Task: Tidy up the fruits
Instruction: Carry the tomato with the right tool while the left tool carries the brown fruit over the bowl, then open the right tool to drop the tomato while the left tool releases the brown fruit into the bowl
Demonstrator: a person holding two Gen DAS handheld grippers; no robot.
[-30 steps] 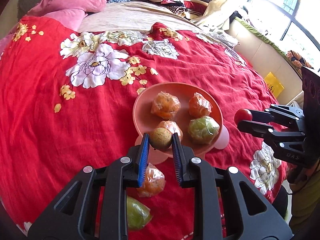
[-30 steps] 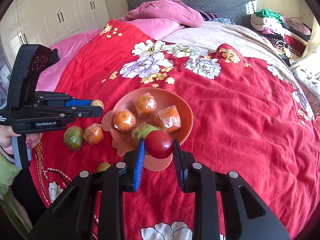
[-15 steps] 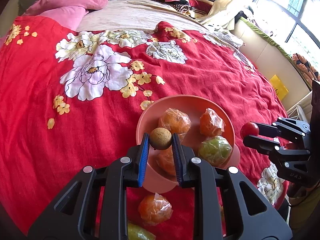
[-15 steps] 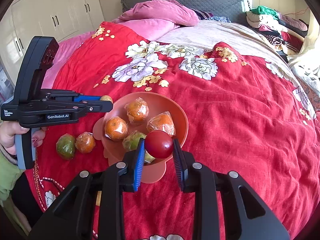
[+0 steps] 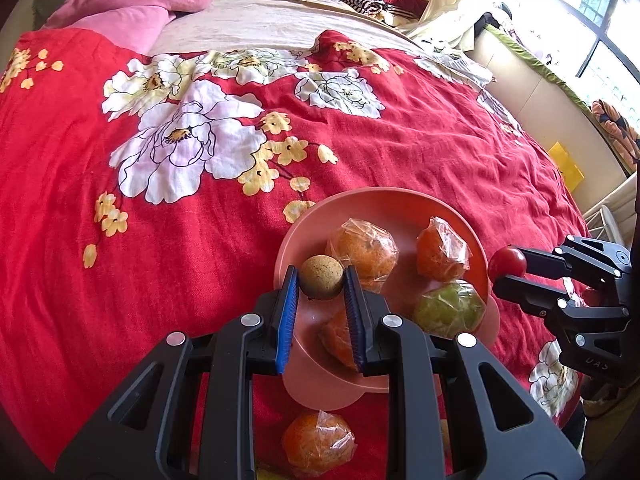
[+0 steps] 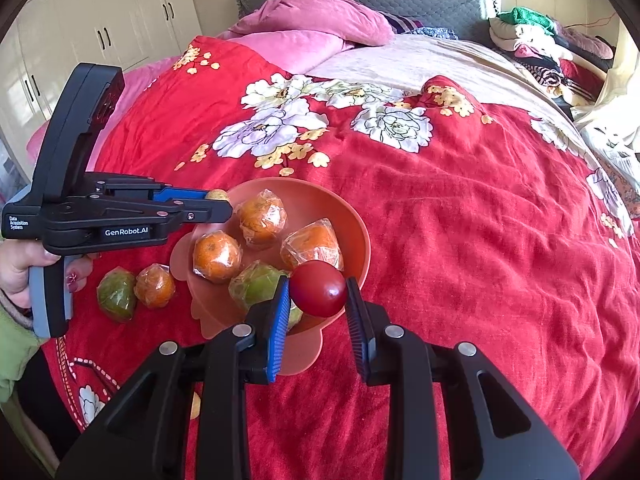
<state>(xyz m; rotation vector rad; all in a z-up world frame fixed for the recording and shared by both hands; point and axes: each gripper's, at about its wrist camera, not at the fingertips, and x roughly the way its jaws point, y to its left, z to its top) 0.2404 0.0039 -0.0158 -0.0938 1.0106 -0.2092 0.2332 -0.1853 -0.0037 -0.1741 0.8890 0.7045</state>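
While both grippers hang over the pink bowl [image 5: 304,224] on the red quilt [image 5: 180,240], we hold one fruit in each. In the left wrist view, the left gripper [image 5: 321,284] is closed narrow on a small brown fruit [image 5: 321,282], pinched between its blue pads just below frame centre, over the near left part of the bowl. In the right wrist view, the right gripper [image 6: 318,289] is clamped on a red fruit [image 6: 318,289] at frame centre, over the bowl's near rim. Inside the bowl we count three wrapped oranges and one wrapped green fruit [image 6: 256,284]: in the right wrist view one orange [image 6: 217,256] lies at the left, a second [image 6: 262,219] toward the far side, a third [image 6: 314,245] at the right, just behind the red fruit. The green fruit lies at the near side, partly hidden by the left finger of the right gripper. Outside the bowl, at the left of the same view, a wrapped orange [image 6: 155,285] and a second green fruit [image 6: 117,294] lie touching on the quilt. Our left hand [image 6: 24,264] grips the left gripper's handle at the left edge of that view. In the left wrist view, the right gripper [image 5: 508,263] enters from the right edge with the red fruit at its tip, just beside the bowl's right rim. Pink pillows [image 6: 316,20] lie at the top of the frame.
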